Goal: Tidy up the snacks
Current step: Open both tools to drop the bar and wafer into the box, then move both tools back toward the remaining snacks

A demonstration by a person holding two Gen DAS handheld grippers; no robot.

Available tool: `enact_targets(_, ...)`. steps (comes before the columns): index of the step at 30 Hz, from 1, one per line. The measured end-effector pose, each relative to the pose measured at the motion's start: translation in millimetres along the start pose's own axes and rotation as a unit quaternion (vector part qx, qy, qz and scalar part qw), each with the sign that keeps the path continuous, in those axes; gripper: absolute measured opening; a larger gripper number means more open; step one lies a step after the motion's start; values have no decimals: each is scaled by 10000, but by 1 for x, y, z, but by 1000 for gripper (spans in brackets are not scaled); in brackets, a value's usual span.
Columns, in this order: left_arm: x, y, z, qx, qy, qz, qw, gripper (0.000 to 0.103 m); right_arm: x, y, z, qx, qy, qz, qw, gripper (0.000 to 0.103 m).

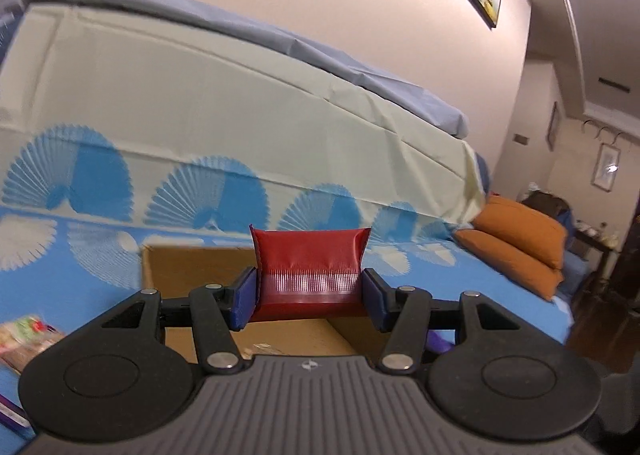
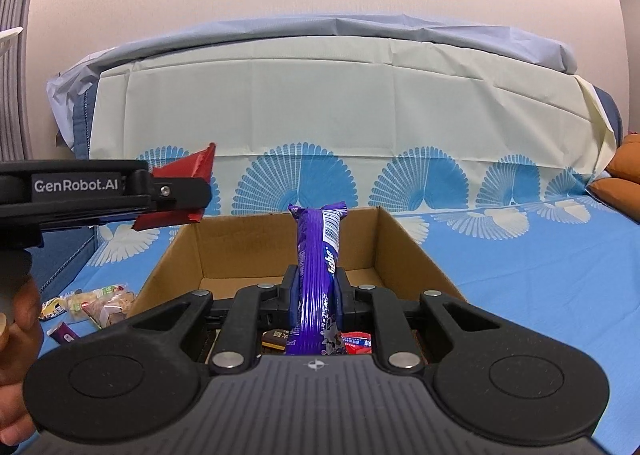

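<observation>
Holding snacks over the cardboard box (image 2: 384,251): the left gripper (image 1: 310,297) is pinching a red packet (image 1: 310,259), the right gripper (image 2: 316,291) a purple bar (image 2: 318,267). A few snacks (image 2: 356,343) are lying inside already, while loose packets (image 2: 100,303) are waiting on the blue bedspread (image 2: 540,275) at the near left.

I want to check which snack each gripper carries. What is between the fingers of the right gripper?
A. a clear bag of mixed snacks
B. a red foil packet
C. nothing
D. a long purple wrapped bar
D: the right gripper is shut on the long purple wrapped bar, standing above the brown cardboard box; the red foil packet sits in the left gripper.
</observation>
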State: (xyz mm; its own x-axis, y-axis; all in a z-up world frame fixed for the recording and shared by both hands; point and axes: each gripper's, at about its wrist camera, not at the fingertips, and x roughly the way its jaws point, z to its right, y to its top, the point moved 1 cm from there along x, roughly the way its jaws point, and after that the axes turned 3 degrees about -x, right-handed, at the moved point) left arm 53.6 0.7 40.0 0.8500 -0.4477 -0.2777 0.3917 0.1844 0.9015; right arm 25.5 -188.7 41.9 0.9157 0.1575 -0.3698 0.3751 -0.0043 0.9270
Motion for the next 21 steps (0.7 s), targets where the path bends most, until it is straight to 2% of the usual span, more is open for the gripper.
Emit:
enact_targets(1,1,-1,0,-43,-27,-50,10000,67,1,0,-1,-2,28,-49,10000,20)
enact_targets(3,3,-2,0,-37,-20,-97,9999,71,4,-1,-1,8,72,-152,9999,28)
enact_targets(5,3,-2,-1,-53,-17,-101,9999,71,6,-2,-1,52,103,-228,9997,42)
enact_targets(8,2,-1,-3,-150,5,-102,9998,71,6,-1,-1,88,89,-239,9996,47)
enact_targets(12,1,0,-5,-199,59,-101,9997,69,6,-1,-5,74,131,-249,9996,48)
enact_targets(15,-1,0,-6,-166,73,-60,9998,58,6,-1,-9,20,170,-251,9995,49)
enact_targets(20,-8,2,-8,-72,127,-47,9999,25,6,-1,-17,-15,214,-255,9994,49)
enact_targets(21,-11,3,-11,-47,163,-58,9998,22,7,0,-18,-20,231,-255,9994,49)
